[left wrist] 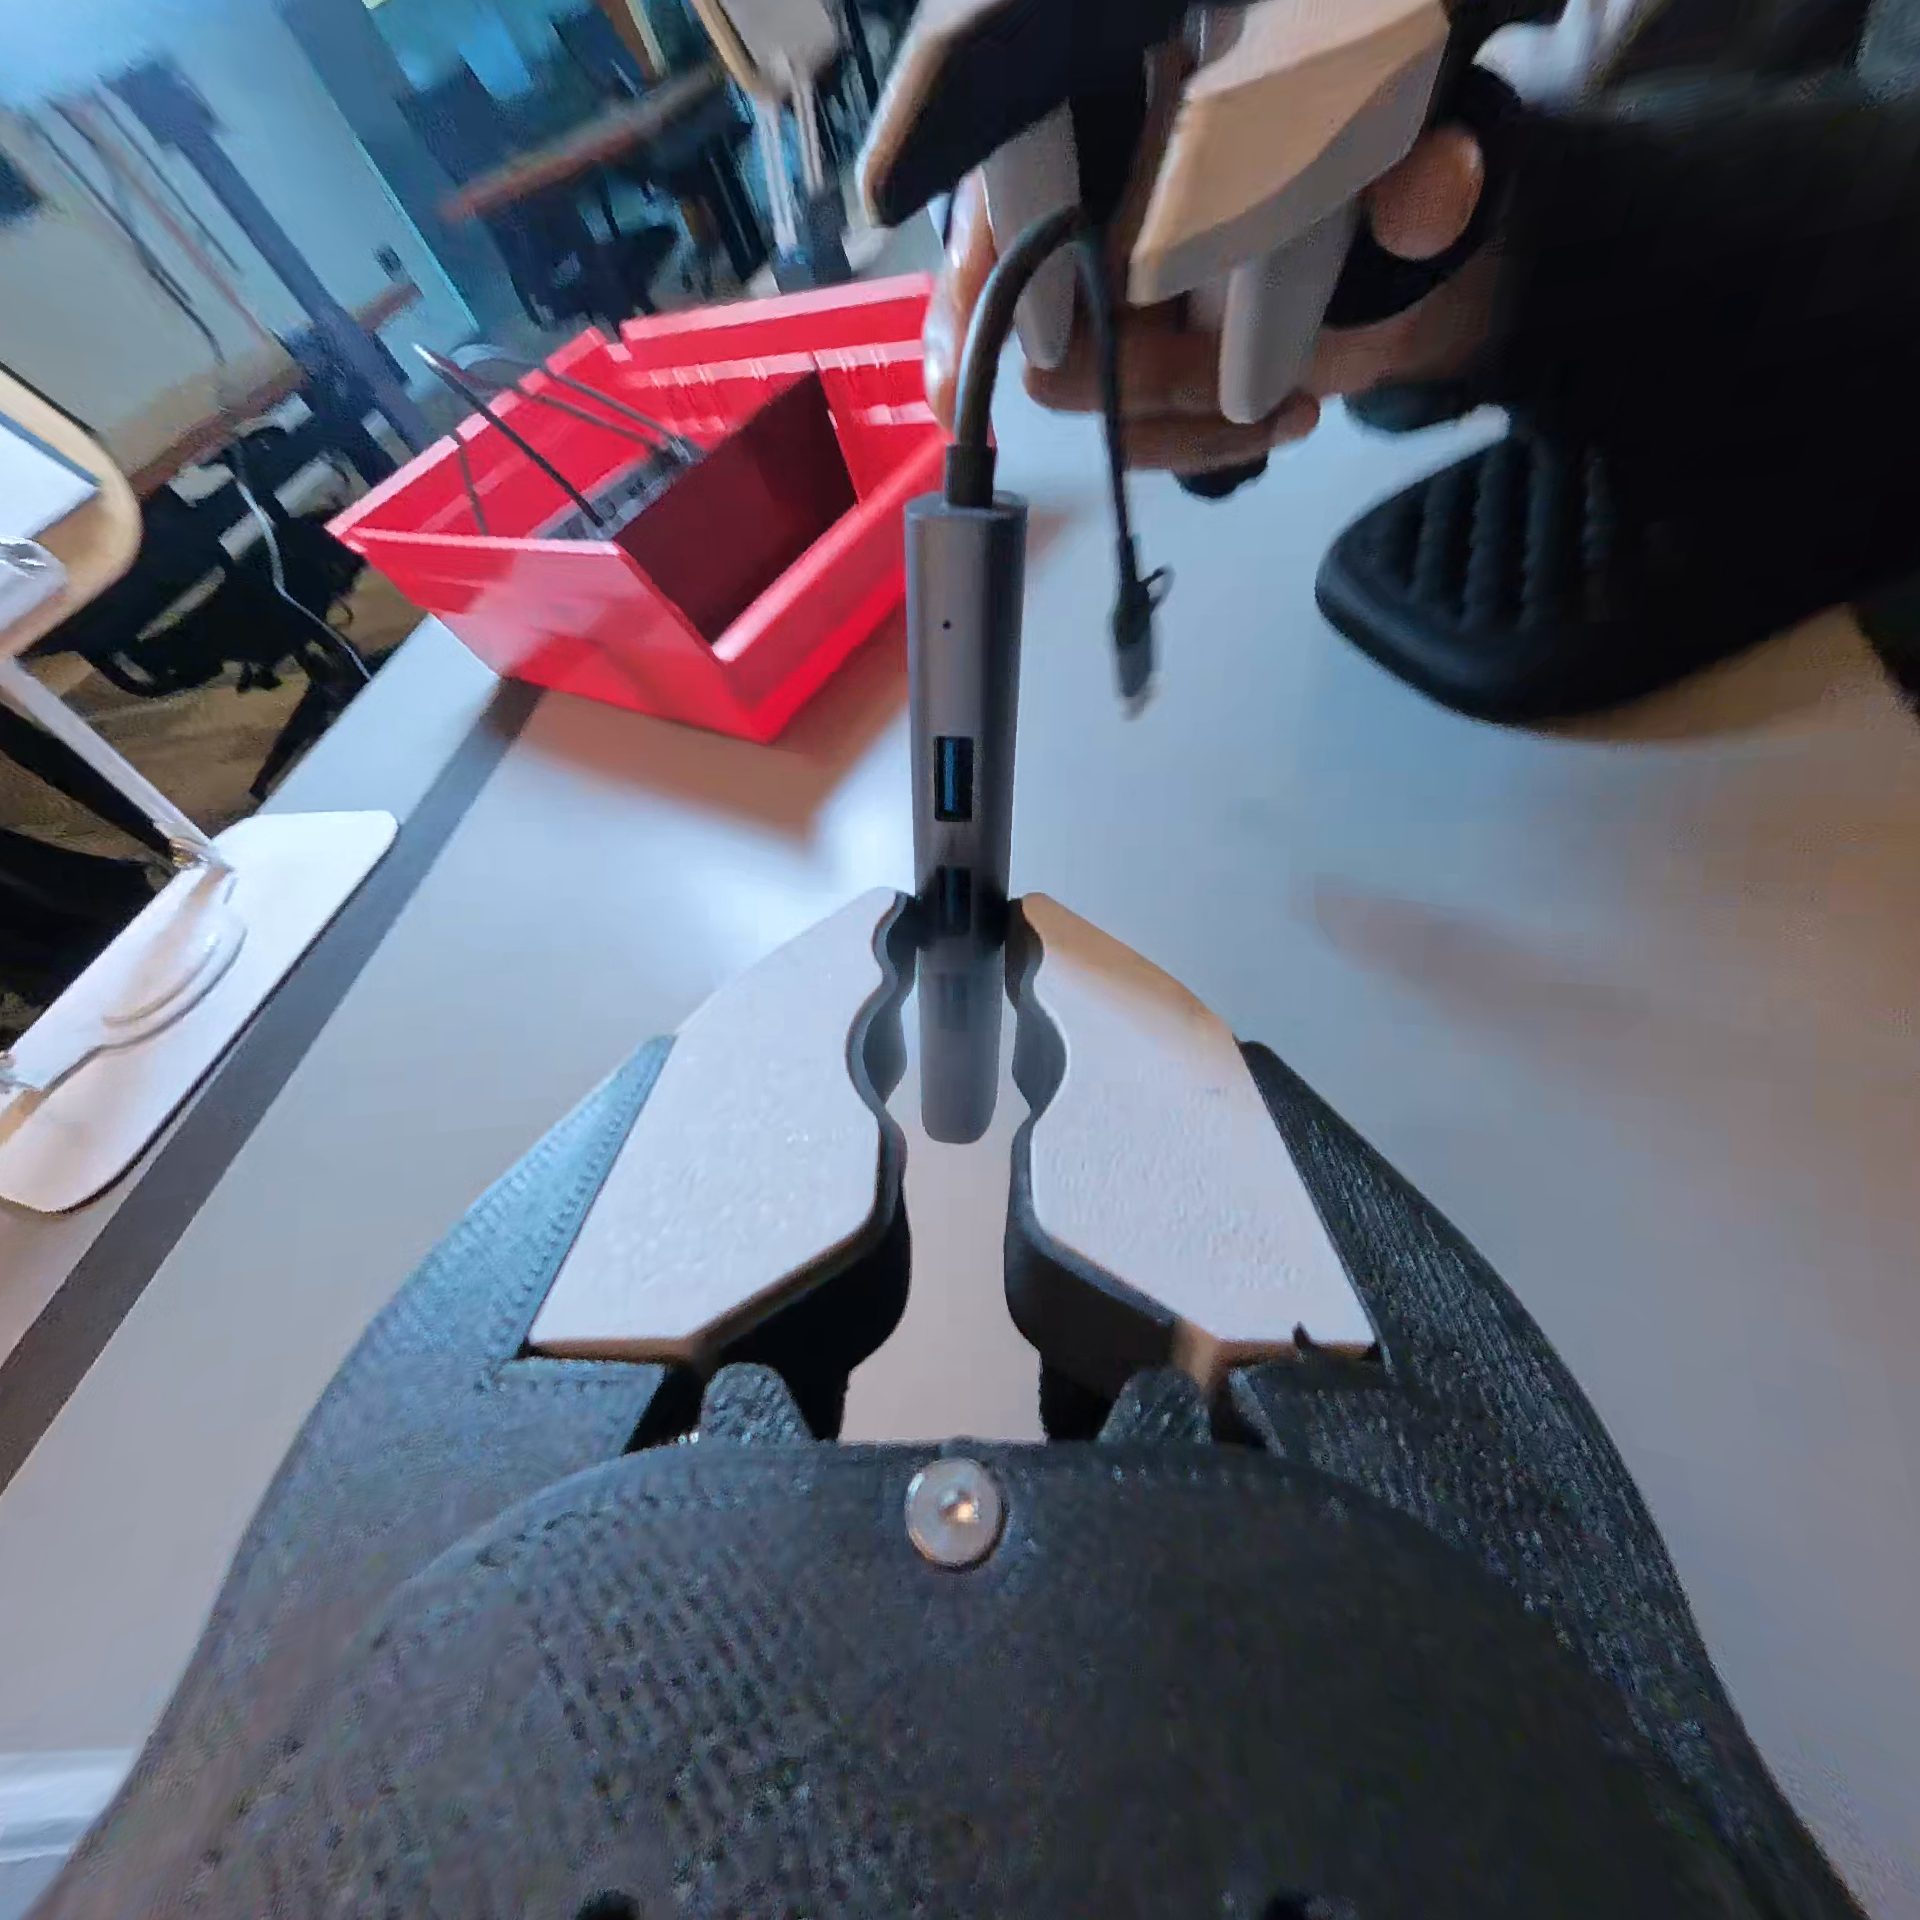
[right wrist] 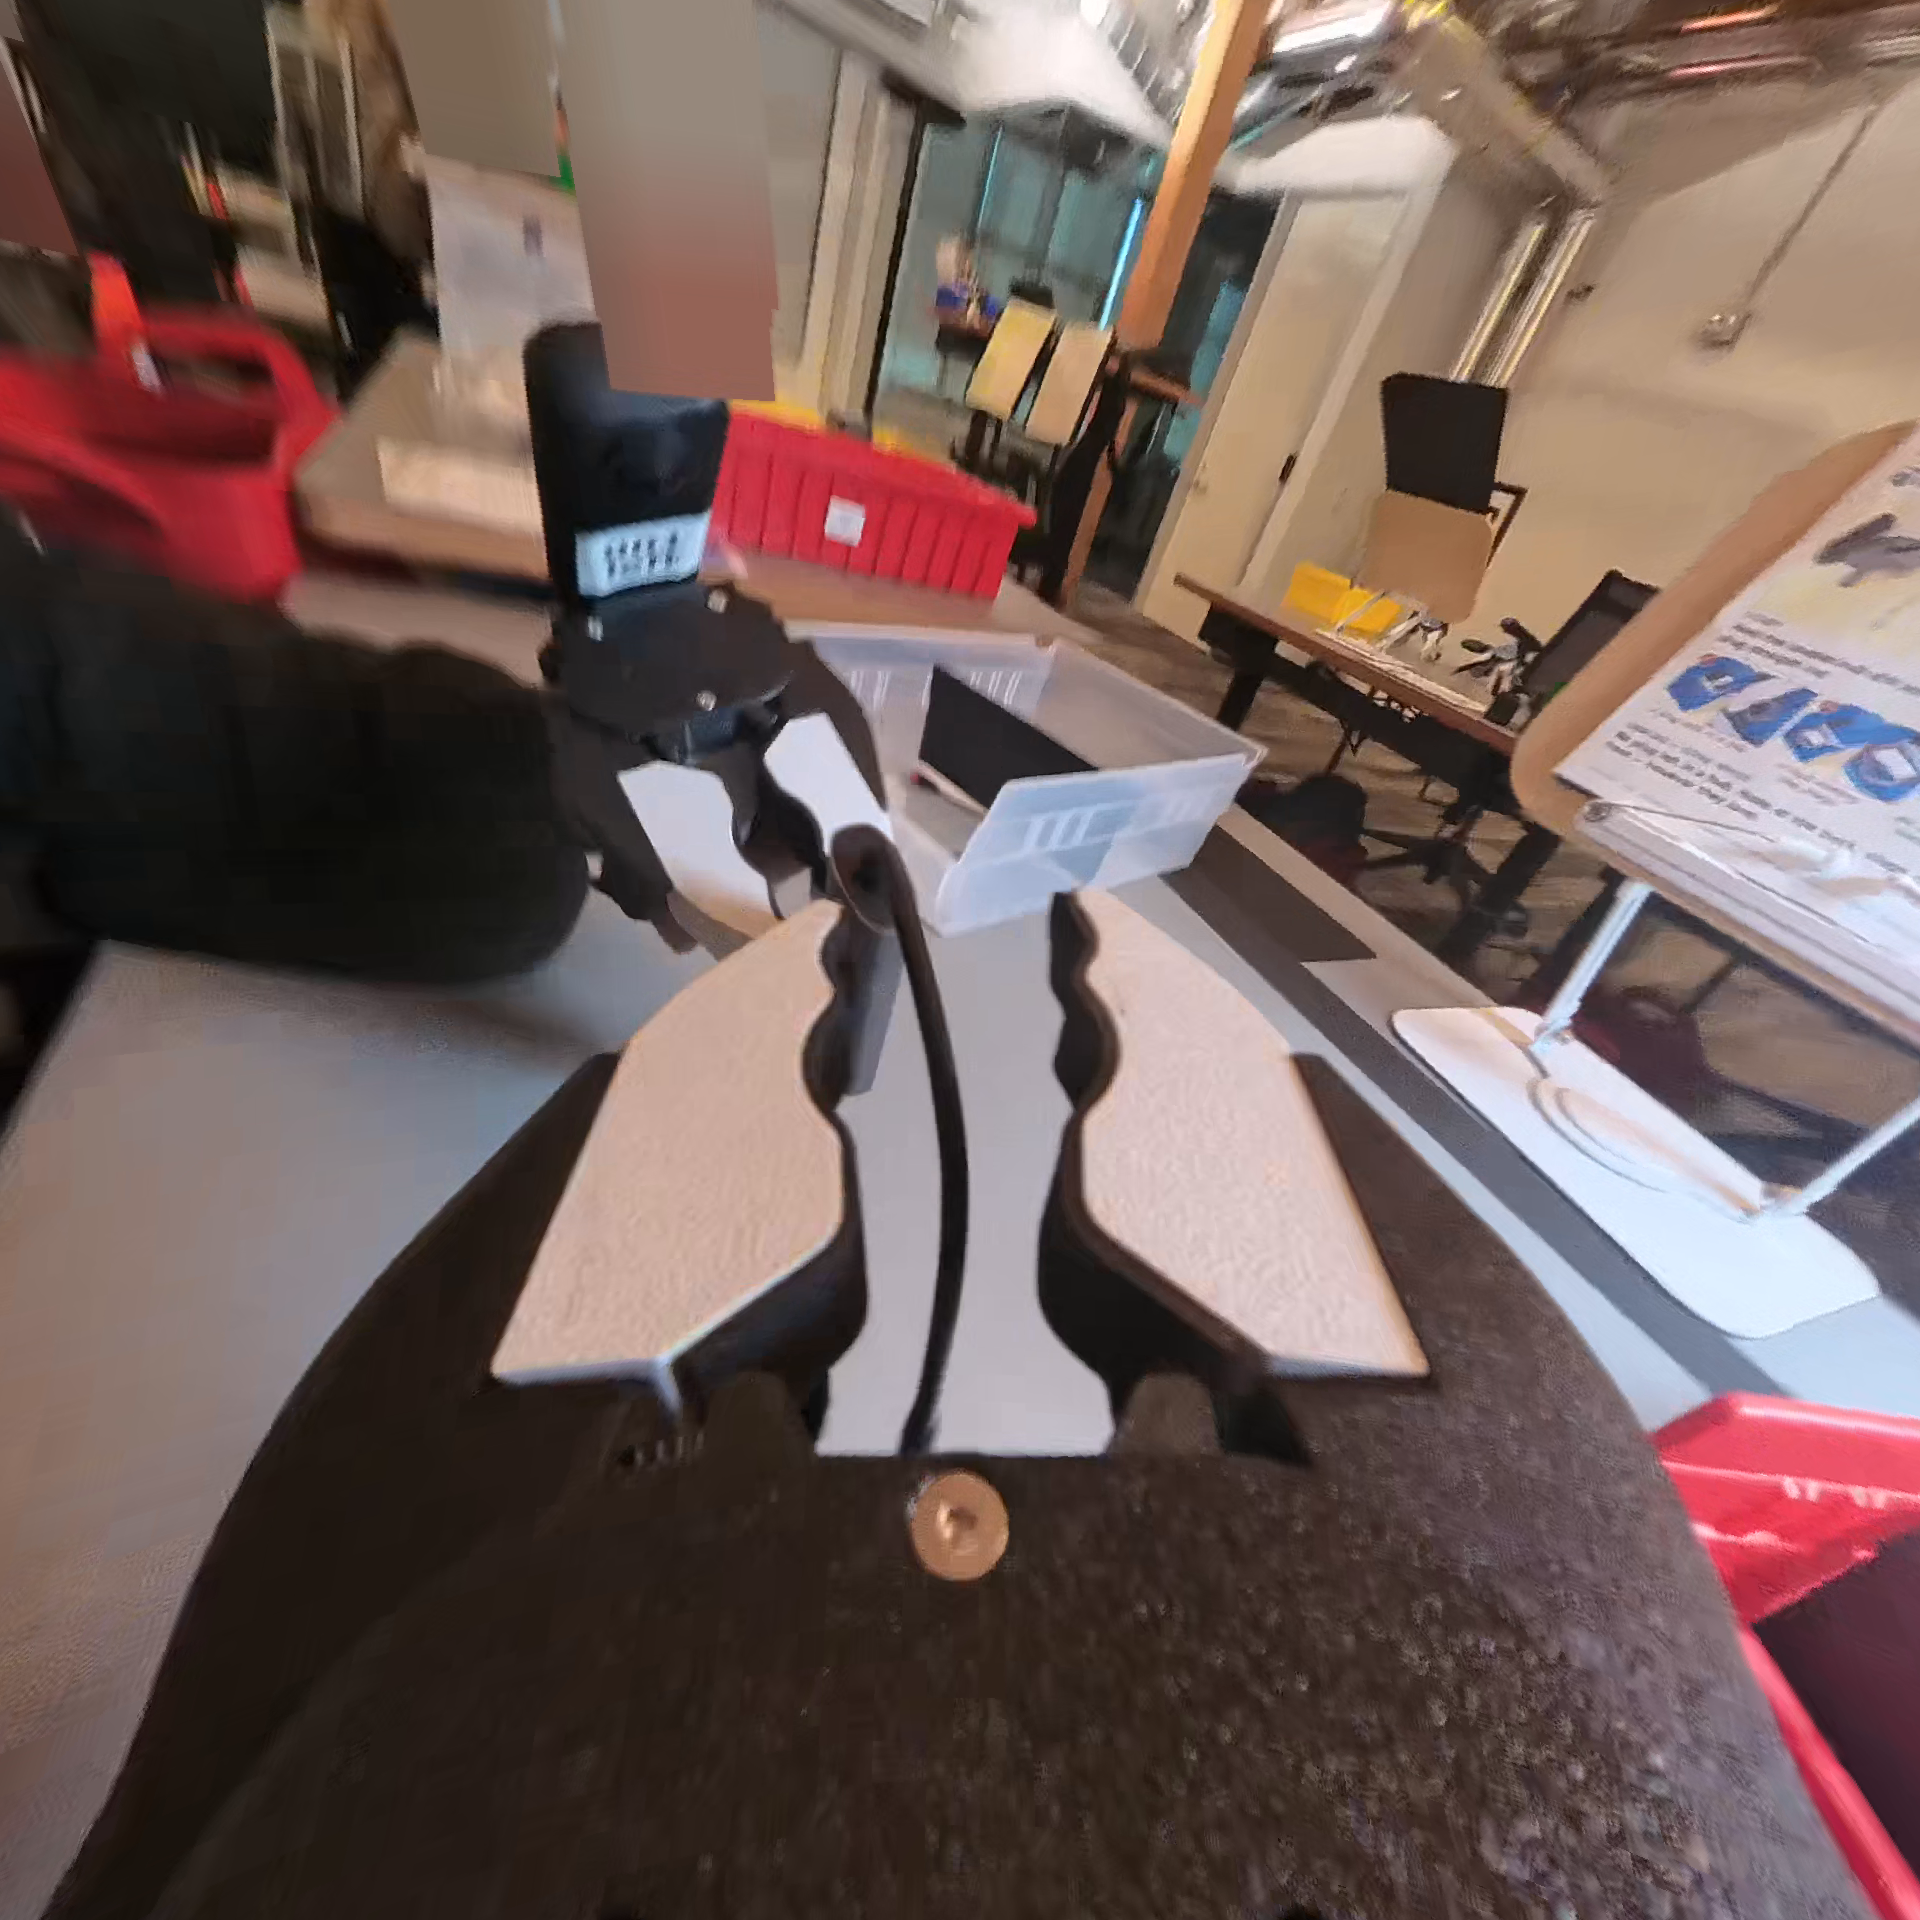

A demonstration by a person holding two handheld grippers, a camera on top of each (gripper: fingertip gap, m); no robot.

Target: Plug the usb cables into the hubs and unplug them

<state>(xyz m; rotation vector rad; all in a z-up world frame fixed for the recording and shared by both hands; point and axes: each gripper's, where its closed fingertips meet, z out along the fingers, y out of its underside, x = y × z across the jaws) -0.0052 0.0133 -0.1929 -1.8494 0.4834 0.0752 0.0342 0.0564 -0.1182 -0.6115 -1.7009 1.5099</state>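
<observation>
Far left on the counter (left wrist: pixel 1351 1039) sits a red bin (left wrist: pixel 644 540). The left claw (left wrist: pixel 958 914) is clamped on a grey usb hub (left wrist: pixel 961 675), held above the counter. Further right, the right claw (right wrist: pixel 940 925) is parted — the hub's black cable (right wrist: pixel 940 1091) runs loosely between its fingers.

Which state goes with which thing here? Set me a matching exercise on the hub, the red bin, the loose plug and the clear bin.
Things:
1. hub
2. red bin
3. loose plug
4. clear bin

States:
A. dangles in the air
B. has cables sticking out
C. sits on the table, see-through walls
D. clamped in the left hand-held gripper

Pairs: 1-D, 2-B, 3-A, 4-C
</observation>
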